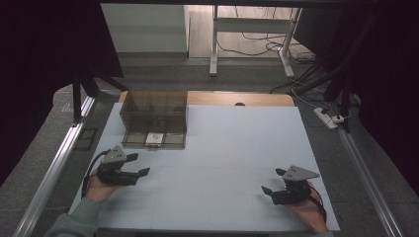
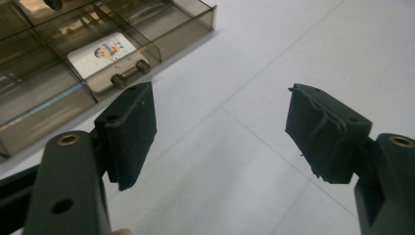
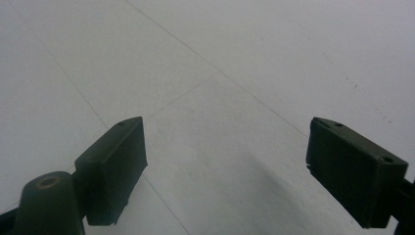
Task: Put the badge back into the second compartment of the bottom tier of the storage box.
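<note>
Two grippers rest low on the white table [image 1: 222, 148], jaws spread, holding nothing. Beyond the left gripper [image 1: 138, 164] stands a smoky translucent plastic organizer box [image 1: 154, 118], divided into compartments; a glossy cartoon card [image 2: 102, 53] and a small metal piece [image 2: 130, 74] lie in its near middle cell. Well right of the box sits the right gripper [image 1: 273, 180].

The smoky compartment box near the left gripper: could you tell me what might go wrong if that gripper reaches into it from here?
1. The box has thin upright dividers; the open left gripper could catch one and shove the whole box.
2. The card lies flat in its compartment, hard to pinch.
3. The small metal part beside it could get knocked.
</note>
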`<state>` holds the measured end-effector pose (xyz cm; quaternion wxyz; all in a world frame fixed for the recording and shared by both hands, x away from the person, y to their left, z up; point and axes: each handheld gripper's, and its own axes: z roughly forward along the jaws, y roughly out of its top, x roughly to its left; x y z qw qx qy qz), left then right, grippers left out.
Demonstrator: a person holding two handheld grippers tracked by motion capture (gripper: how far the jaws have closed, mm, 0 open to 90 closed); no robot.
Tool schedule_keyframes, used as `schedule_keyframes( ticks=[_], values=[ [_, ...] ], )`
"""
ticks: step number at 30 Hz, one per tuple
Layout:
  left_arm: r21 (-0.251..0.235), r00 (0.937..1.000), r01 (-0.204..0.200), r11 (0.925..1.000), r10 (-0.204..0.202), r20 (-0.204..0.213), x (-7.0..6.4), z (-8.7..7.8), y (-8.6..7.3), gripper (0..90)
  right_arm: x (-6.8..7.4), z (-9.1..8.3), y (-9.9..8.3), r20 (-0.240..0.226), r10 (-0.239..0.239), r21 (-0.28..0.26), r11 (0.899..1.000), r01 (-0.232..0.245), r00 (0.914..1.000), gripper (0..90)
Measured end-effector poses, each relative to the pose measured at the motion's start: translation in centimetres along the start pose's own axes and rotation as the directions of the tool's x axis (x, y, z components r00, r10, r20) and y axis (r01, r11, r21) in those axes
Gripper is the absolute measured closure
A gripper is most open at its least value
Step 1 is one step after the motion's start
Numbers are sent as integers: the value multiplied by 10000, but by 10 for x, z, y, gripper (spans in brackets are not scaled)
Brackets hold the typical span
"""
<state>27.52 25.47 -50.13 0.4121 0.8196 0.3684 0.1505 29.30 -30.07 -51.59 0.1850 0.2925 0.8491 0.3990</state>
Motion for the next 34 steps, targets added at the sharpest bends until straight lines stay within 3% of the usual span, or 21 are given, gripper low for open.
schedule_keyframes(
  ticks=[17,34],
  values=[
    [-262,9999,109,9996,-111,-67,-21,-5,-16,257,-1,-1,-1,30,25,-46,10000,-25,10000,152],
    [-150,9999,144,9998,-145,-29,-19,-3,-18,247,-1,-1,-1,10,-6,-61,10000,6,10000,152]
  ],
)
